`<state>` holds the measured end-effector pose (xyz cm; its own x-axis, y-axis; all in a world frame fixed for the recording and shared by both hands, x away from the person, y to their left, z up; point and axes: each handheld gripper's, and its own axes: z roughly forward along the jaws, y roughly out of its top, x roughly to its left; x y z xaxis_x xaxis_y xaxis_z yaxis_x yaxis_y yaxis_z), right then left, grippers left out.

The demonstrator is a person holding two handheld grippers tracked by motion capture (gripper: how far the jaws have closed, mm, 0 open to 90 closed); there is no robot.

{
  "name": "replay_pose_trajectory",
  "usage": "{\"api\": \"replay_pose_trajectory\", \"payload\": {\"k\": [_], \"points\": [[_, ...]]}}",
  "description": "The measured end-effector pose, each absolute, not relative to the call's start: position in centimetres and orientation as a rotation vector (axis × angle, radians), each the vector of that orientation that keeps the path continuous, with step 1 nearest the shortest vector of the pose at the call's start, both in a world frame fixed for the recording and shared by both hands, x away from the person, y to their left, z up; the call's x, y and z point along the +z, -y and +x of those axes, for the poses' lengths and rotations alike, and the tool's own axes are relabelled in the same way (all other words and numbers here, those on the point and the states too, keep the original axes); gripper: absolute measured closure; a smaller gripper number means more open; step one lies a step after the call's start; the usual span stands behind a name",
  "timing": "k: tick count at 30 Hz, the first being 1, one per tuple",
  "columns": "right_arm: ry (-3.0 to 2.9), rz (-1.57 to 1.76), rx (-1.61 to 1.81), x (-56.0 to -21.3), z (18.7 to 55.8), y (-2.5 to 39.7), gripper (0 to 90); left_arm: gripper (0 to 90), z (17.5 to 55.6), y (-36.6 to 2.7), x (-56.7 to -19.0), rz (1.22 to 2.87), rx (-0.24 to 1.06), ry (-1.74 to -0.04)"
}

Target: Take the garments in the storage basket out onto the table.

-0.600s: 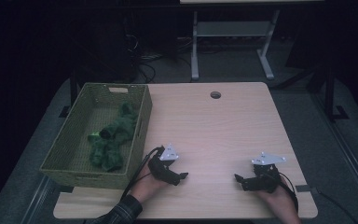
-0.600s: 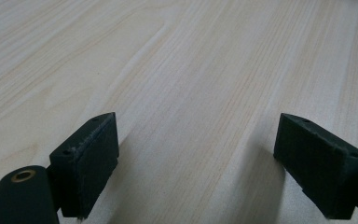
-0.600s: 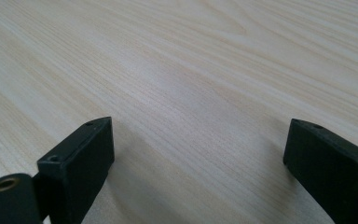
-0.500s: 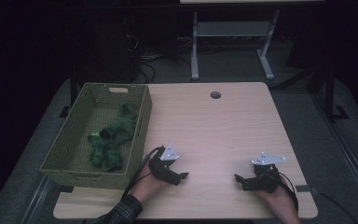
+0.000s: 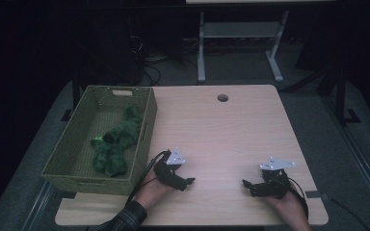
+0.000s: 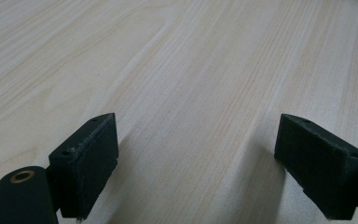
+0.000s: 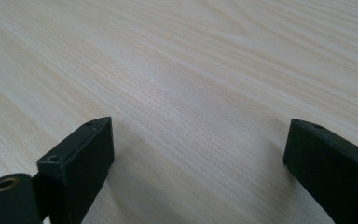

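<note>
Our left tool (image 5: 187, 182) rests low on the surface (image 5: 221, 134) just beside the basket (image 5: 72, 169), near its front corner, with its jaws spread wide and nothing between them; in the left gripper view we see bare wood grain between the two black pads (image 6: 86, 161). Our right tool (image 5: 247, 185) sits well apart from the basket, toward the opposite front corner of the surface, likewise released and holding nothing, its pads (image 7: 77, 163) framing plain wood.

The green cloth (image 5: 113, 144) lies bunched inside the basket, heaped along the wall nearest the left tool.

We judge this a resting stance with no grasp begun. The next move likely falls to the left tool: we would lift it over the basket wall, come down onto the cloth with jaws kept spread, and close on a raised fold rather than press into the basket floor.
</note>
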<state>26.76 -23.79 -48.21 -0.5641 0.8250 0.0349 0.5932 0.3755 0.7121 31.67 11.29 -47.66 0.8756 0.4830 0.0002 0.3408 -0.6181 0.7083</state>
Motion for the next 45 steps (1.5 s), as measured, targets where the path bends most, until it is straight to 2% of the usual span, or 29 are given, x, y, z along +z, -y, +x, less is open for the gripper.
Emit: {"api": "replay_pose_trajectory", "payload": {"k": [45], "points": [[-2.315, 1.242, 0.995, -48.2, 26.8, 23.8, 8.3, 13.4, 32.1, -12.2, -44.7, 2.216, 0.190, -0.610]]}}
